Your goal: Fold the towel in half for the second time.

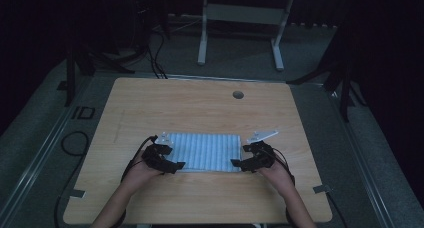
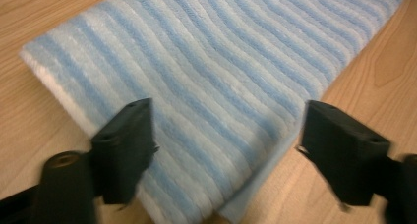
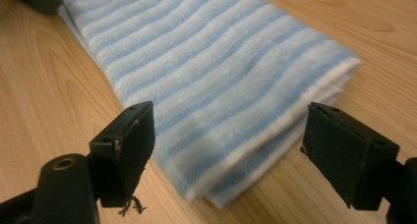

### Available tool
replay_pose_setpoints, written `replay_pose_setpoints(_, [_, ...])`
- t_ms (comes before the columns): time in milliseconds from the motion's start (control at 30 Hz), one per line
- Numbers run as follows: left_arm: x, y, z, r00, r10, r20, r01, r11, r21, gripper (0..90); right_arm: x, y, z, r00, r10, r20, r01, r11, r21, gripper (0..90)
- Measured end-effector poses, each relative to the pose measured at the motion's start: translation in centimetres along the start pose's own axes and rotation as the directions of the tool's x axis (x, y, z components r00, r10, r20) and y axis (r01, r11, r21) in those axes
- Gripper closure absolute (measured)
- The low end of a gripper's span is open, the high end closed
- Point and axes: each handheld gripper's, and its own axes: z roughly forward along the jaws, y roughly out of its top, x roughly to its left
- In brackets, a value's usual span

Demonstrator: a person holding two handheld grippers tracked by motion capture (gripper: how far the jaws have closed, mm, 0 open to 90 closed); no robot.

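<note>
Here a folded towel (image 1: 204,152) lies flat on the wooden surface (image 1: 200,108), toward the near edge and roughly midway between its two sides. It is a soft, ribbed cloth with narrow stripes of pale blue and white running along its length, and its pile looks thick and fluffy. In the right hand-held gripper view the towel (image 3: 206,81) shows a white hem at its end, with layers stacked one on another at the fold. In the left hand-held gripper view the towel (image 2: 211,81) shows a plain pale blue underside peeking out at the near corner.

The left hand-held gripper (image 1: 169,164) sits at the towel's left end, near its front corner, its jaws spread wide with the corner of the cloth lying between them, gripping nothing (image 2: 223,145). The right hand-held gripper (image 1: 240,163) sits at the towel's right end, near the front corner there, likewise wide open with the hemmed corner between its jaws, and closed on nothing (image 3: 226,145). A round hole (image 1: 238,94) marks the surface well beyond the towel's far edge.
</note>
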Motion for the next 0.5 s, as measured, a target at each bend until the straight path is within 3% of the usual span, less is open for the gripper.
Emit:
replay_pose_setpoints(67, [-0.4,-0.5,-0.3,0.9996,0.005,-0.029,-0.006,0.9995,-0.030,12.5,-0.1,-0.5,-0.4,1.0000,0.001,0.002,-0.001,1.000,-0.017,16.8])
replay_pose_setpoints(167, [-0.5,-1.2,-1.0,0.9992,-0.014,-0.037,0.011,0.9957,-0.092,3.1,-0.1,-1.3,-1.0,0.9998,-0.006,0.018,0.007,0.998,-0.057,13.8])
replay_pose_setpoints(300, [-0.5,-3.0,-1.8,0.9978,-0.043,-0.050,0.034,0.9849,-0.170,2.7,-0.5,-2.4,-1.6,0.9988,-0.002,0.050,0.006,0.997,-0.075,12.5])
replay_pose_setpoints(367, [-0.4,-3.8,-2.1,0.9971,-0.046,-0.061,0.034,0.9830,-0.181,2.8,-0.7,-3.1,-2.1,0.9966,0.005,0.082,0.002,0.996,-0.090,12.4])
replay_pose_setpoints(500, [0.1,-5.3,-3.0,0.9950,-0.086,-0.050,0.074,0.9757,-0.206,2.8,-1.2,-4.4,-3.0,0.9948,0.035,0.095,-0.024,0.993,-0.119,12.3])
